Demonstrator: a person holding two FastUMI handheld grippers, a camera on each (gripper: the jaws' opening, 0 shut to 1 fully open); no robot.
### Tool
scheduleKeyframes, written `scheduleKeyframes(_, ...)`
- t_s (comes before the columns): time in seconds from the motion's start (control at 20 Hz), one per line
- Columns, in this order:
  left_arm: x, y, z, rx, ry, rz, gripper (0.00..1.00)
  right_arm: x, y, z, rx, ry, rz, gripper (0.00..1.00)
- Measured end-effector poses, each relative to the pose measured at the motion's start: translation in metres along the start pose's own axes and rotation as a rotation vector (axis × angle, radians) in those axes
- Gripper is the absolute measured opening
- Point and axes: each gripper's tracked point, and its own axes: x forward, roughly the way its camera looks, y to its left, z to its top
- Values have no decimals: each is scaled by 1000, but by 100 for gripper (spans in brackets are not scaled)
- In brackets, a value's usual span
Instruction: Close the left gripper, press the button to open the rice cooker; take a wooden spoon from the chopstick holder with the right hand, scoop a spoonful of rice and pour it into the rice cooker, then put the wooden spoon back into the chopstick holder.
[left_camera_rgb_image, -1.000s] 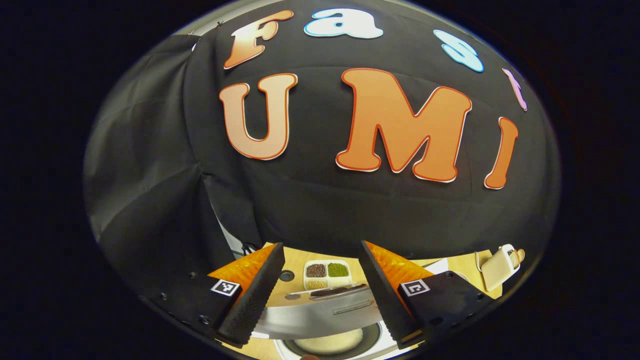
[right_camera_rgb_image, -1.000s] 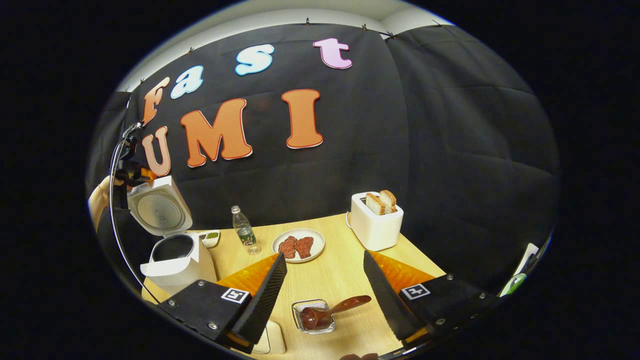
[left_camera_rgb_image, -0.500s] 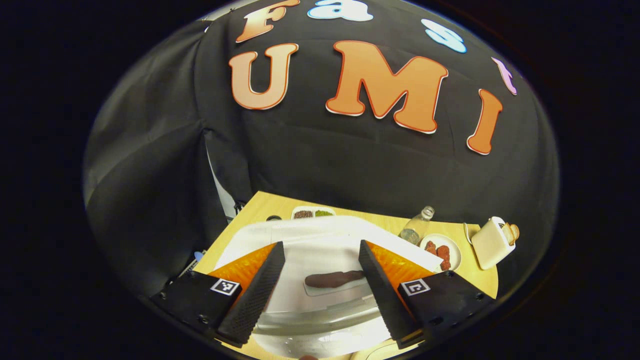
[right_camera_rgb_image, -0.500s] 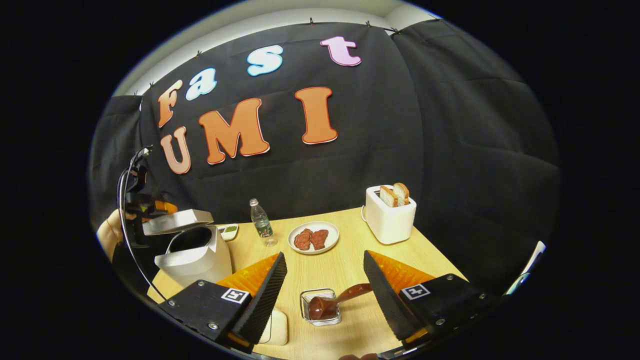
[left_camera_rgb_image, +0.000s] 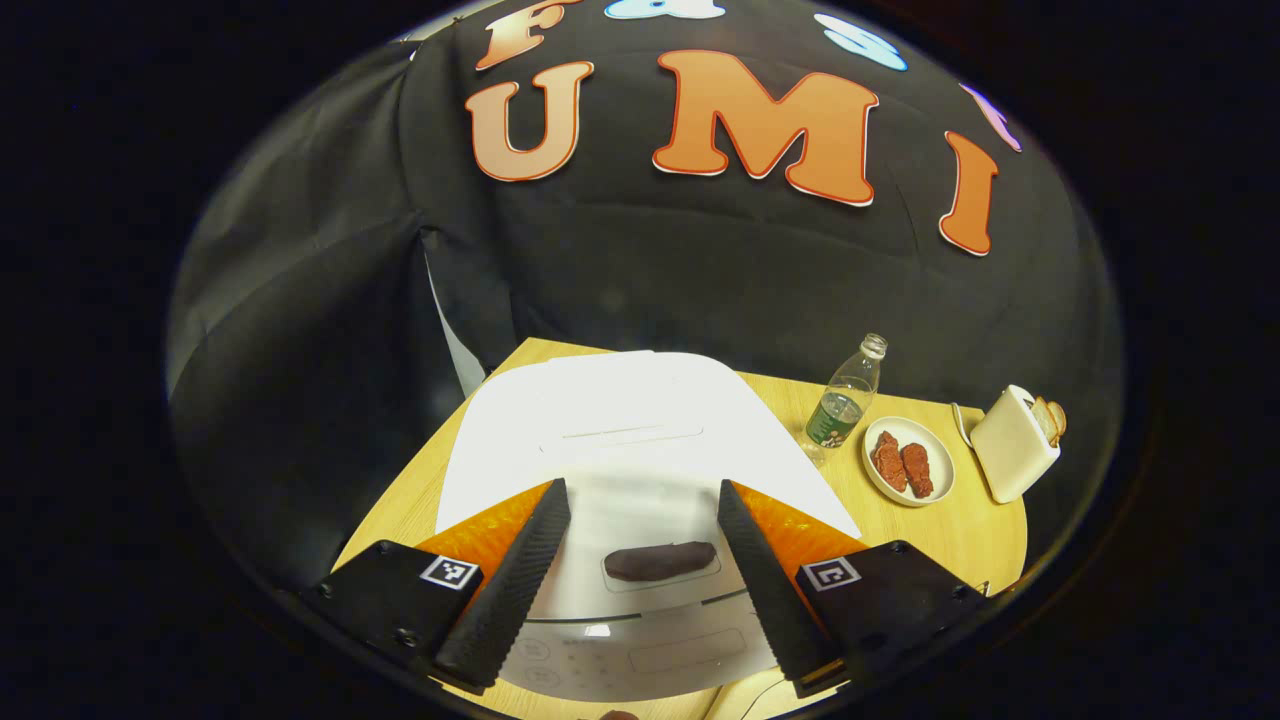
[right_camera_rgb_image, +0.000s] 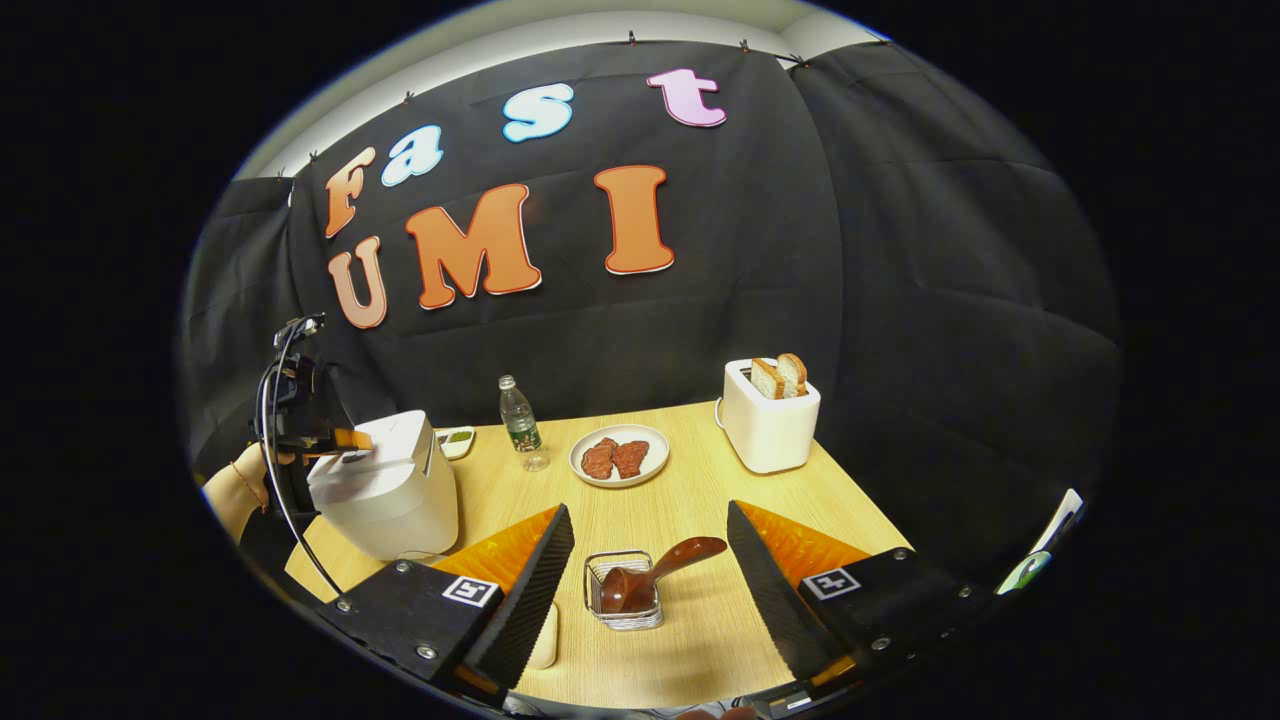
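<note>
The white rice cooker (left_camera_rgb_image: 620, 420) stands on the wooden table with its lid down. A dark oval button (left_camera_rgb_image: 660, 561) sits at the lid's front. My left gripper (left_camera_rgb_image: 642, 492) hangs open right above the lid, the button between its fingers. In the right gripper view the rice cooker (right_camera_rgb_image: 385, 490) is at the left, with the left gripper (right_camera_rgb_image: 330, 440) and a hand on top of it. A wire chopstick holder (right_camera_rgb_image: 622, 592) holds the brown wooden spoon (right_camera_rgb_image: 655, 572), handle leaning right. My right gripper (right_camera_rgb_image: 648, 510) is open just above and in front of it.
A water bottle (right_camera_rgb_image: 520, 425), a plate with red meat pieces (right_camera_rgb_image: 618, 457) and a white toaster with bread (right_camera_rgb_image: 768, 415) stand along the table's far side. A small divided dish (right_camera_rgb_image: 455, 438) lies behind the cooker. A pale container (right_camera_rgb_image: 543, 636) sits by my right gripper's left finger.
The rice cooker's lid went from standing upright to fully down, and my left gripper came down with it. The right gripper drifted slightly over the holder.
</note>
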Motion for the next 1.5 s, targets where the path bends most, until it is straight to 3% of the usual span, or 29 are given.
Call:
scheduleKeyframes(0.05, -2, 0, -5, 38, 12, -10, 100, 1, 0, -1, 8, 7, 5, 95)
scheduleKeyframes(0.2, -5, -2, -4, -14, 25, -22, 100, 2, 0, -2, 27, 6, 9, 95)
scheduleKeyframes(0.35, -5, 0, 0, 56, 13, -25, 100, 3, 1, -3, 7, 5, 17, 95)
scheduleKeyframes(0.45, -14, 1, -4, 31, 52, -15, 100, 3, -3, 4, -14, -11, 12, 95)
scheduleKeyframes(0.6, -31, 12, 12, 1, -21, -1, 100, 2, -6, 21, -11, -43, 15, 95)
scheduleKeyframes(0.95, -139, 43, 85, 39, -248, 1, 100, -6, -19, 94, -100, -163, -13, 95)
scheduleKeyframes(1.15, -228, 67, 131, 0, -403, 3, 100, -18, -20, 143, -112, -227, -19, 95)
scheduleKeyframes(1.5, -352, 98, 164, -89, -579, -2, 100, -62, -2, 219, -154, -358, 15, 95)
